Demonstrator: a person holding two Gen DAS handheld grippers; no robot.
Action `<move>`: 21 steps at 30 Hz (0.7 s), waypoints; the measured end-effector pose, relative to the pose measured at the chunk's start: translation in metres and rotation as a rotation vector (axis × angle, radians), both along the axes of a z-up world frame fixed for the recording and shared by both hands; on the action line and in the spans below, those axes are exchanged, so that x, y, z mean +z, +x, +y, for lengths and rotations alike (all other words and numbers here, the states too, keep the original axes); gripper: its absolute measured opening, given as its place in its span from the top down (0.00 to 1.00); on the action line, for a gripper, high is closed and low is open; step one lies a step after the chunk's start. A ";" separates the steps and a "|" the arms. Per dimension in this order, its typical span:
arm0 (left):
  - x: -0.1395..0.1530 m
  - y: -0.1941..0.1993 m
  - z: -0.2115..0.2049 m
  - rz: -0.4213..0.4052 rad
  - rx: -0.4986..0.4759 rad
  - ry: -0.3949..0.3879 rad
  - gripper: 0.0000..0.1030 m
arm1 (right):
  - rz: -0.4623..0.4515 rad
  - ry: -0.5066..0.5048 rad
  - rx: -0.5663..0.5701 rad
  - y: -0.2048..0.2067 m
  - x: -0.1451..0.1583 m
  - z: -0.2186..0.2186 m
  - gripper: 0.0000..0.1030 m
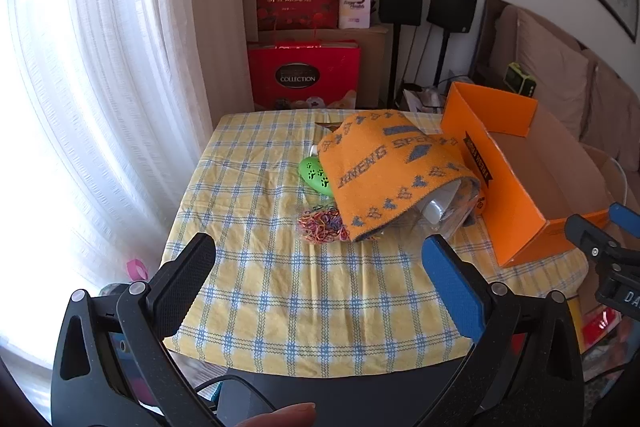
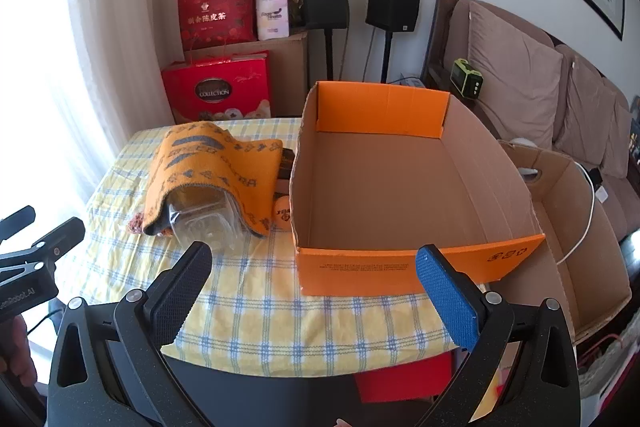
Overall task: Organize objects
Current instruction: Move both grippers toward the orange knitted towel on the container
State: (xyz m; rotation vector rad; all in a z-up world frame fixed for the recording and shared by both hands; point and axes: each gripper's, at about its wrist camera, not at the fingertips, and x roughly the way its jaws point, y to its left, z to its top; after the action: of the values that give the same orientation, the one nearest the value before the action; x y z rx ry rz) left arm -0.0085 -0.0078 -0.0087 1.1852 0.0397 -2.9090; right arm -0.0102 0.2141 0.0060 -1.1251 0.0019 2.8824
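Left wrist view: table w/ yellow-blue check cloth point(image 1: 280, 287), seen from near edge. Landmark = big orange box point(image 1: 516, 187), open on top, sitting on cloth at right; nothing seen inside it in right wrist view point(image 2: 380, 187). Just left of box, orange towel point(image 1: 384, 167) w/ grey letters & paw prints, draped like a tent over other stuff, touching box side. Under towel, near-left of box, clear plastic tub point(image 2: 208, 223) poking out. Left of box, past towel, green paw-print thing point(image 1: 316, 177), half hidden. Near-left of box, beside towel's front corner, little pile of coloured rubber bands point(image 1: 322, 225), flat on cloth. Right against box's left wall in right wrist view, small orange ball point(image 2: 282, 213).

Left gripper point(image 1: 320, 263) up over cloth, near-left of box, fingers spread wide, holding nothing. Right gripper point(image 2: 314, 267) over near edge of table in front of box, fingers spread wide too, nothing between them. Blue pad point(image 2: 446, 295) overlaps box's front wall in view; touching or not, can't tell.
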 end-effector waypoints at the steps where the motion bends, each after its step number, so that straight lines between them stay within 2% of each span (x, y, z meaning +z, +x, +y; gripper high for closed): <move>1: 0.000 0.000 0.000 0.000 -0.001 0.000 0.00 | -0.001 -0.002 0.002 0.000 0.000 0.001 0.00; 9: 0.001 -0.005 0.001 0.003 -0.018 0.003 0.00 | -0.006 0.009 0.018 -0.005 0.000 -0.002 0.00; 12: 0.004 -0.008 -0.008 0.027 -0.042 0.077 0.00 | 0.000 0.006 0.042 -0.010 0.004 -0.003 0.00; 16: 0.006 -0.018 -0.024 0.037 -0.034 0.136 0.00 | 0.017 -0.074 0.101 -0.020 0.015 0.005 0.00; 18: 0.007 -0.022 -0.032 0.044 -0.015 0.155 0.00 | 0.028 -0.072 0.107 -0.027 0.021 0.006 0.00; 21: 0.004 -0.031 -0.042 0.029 -0.039 0.214 0.01 | 0.024 -0.068 0.128 -0.040 0.026 0.006 0.04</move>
State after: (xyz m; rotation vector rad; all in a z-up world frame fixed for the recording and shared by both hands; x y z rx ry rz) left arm -0.0392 -0.0499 -0.0045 1.1807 0.3401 -3.0177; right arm -0.0500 0.2206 0.0322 -1.1425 0.0309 3.0296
